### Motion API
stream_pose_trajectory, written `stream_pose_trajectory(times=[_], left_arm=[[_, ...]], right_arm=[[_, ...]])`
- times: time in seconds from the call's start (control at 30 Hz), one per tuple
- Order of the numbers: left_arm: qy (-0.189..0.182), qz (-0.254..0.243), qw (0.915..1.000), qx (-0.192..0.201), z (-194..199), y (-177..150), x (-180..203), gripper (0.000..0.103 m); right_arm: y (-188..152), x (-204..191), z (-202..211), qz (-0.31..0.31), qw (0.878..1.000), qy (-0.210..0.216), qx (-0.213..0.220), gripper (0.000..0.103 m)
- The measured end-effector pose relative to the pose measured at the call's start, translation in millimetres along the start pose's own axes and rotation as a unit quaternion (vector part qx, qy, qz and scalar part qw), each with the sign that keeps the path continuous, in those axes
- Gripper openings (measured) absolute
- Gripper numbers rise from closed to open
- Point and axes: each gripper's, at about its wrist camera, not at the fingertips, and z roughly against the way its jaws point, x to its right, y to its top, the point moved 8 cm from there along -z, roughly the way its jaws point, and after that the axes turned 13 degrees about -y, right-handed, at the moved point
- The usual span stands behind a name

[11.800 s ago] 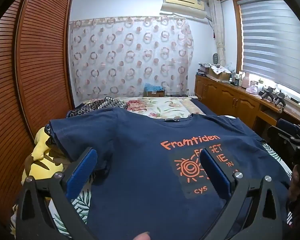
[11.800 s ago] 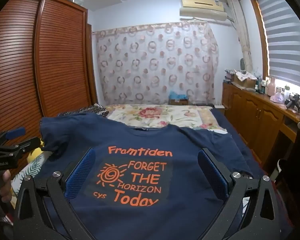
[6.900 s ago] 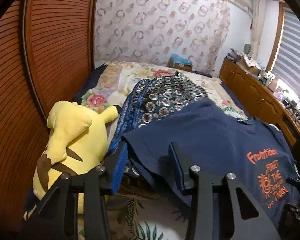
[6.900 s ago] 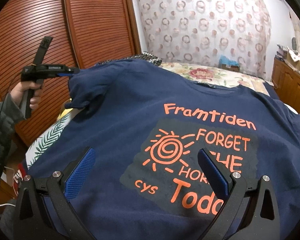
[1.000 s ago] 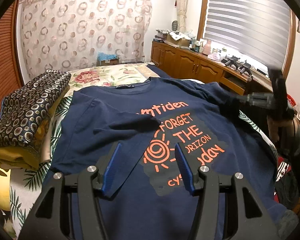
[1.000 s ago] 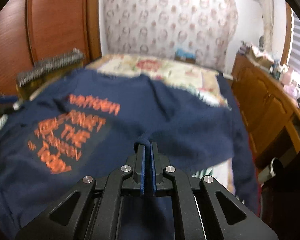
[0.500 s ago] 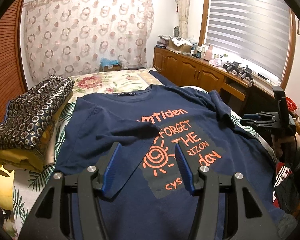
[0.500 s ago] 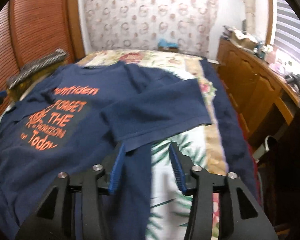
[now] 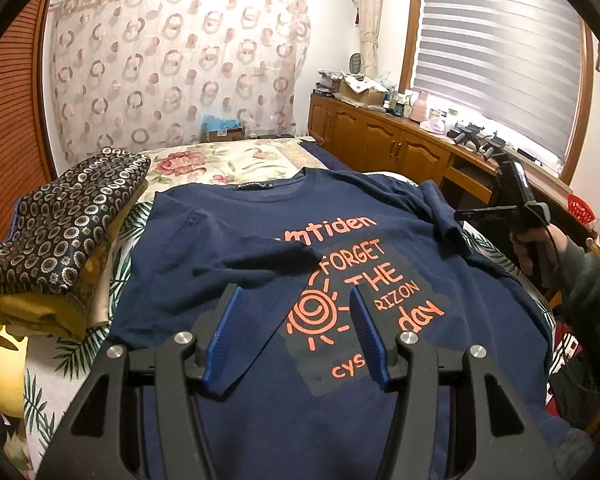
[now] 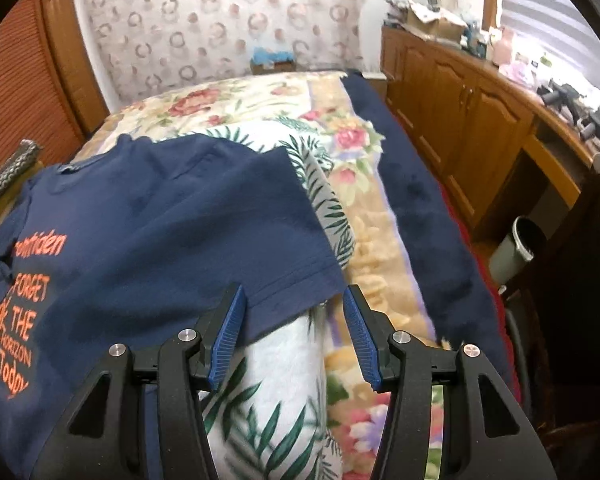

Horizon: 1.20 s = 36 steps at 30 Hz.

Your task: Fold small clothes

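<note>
Navy T-shirt [image 9: 260, 208] lay flat on the bed ahead of us. Our left gripper [image 9: 296, 336] hovered open above its folded-in sleeve; our right gripper [image 10: 292, 334], also open, straddled the other sleeve's hem [image 10: 296, 286], nearer.

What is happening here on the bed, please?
A person is folding a navy T-shirt spread on the bed, holding a gripper in each hand. The left sleeve already lies folded over the chest print. The right gripper hangs open at the hem of the right sleeve, which lies flat. The left gripper hovers open above the shirt.
</note>
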Motion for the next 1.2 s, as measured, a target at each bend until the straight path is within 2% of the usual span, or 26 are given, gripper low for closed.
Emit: stream_pose_trajectory(times=[0.13,0.2,0.23,0.3,0.33,0.43,0.5,0.67,0.83,1.0,1.03,1.07,1.1,1.13,1.2], left_arm=[[-0.001,0.001,1.0000,-0.002,-3,-2,-1,0.054],[-0.002,0.003,1.0000,-0.003,-3,-3,-1,0.054],[-0.003,0.003,1.0000,-0.003,-3,-3,-1,0.054],[-0.002,0.003,1.0000,-0.003,-3,-4,-1,0.054],[-0.002,0.003,1.0000,-0.003,-4,-4,-1,0.054],[-0.002,0.005,1.0000,-0.003,-4,-4,-2,0.054],[-0.002,0.006,1.0000,-0.003,-4,-5,-2,0.054],[0.000,0.005,1.0000,-0.004,-4,-5,-4,0.054],[0.000,0.011,0.9999,-0.002,-4,-7,-7,0.054],[0.000,0.015,0.9999,-0.002,-2,-8,-8,0.054],[0.001,0.015,0.9999,-0.002,-1,-8,-9,0.054],[0.002,0.015,0.9999,-0.002,-1,-8,-9,0.054],[0.002,0.015,0.9999,-0.002,0,-8,-9,0.054],[0.003,0.015,0.9999,-0.001,0,-7,-10,0.054],[0.003,0.017,0.9998,0.001,1,-8,-11,0.054]], right_arm=[[2,3,-5,-0.019,1.000,0.023,-0.010,0.051],[3,0,-5,-0.023,0.999,0.041,-0.008,0.040],[4,-2,-3,-0.020,0.999,0.046,-0.003,0.026],[5,-5,3,0.003,1.000,0.016,0.018,0.017],[5,-6,7,0.012,0.999,0.003,0.029,0.007],[11,-8,24,0.019,0.998,0.005,0.067,0.003],[16,-11,37,0.022,0.996,0.007,0.091,0.002],[34,-42,78,0.041,0.989,0.048,0.135,0.002],[49,-108,118,0.093,0.976,0.108,0.163,0.002],[61,-170,138,0.120,0.965,0.165,0.164,0.003],[62,-183,140,0.122,0.963,0.184,0.157,0.008],[62,-190,141,0.126,0.961,0.192,0.152,0.020],[62,-196,140,0.131,0.960,0.195,0.151,0.027],[61,-197,141,0.134,0.960,0.191,0.154,0.041],[56,-195,135,0.139,0.963,0.173,0.152,0.042]])
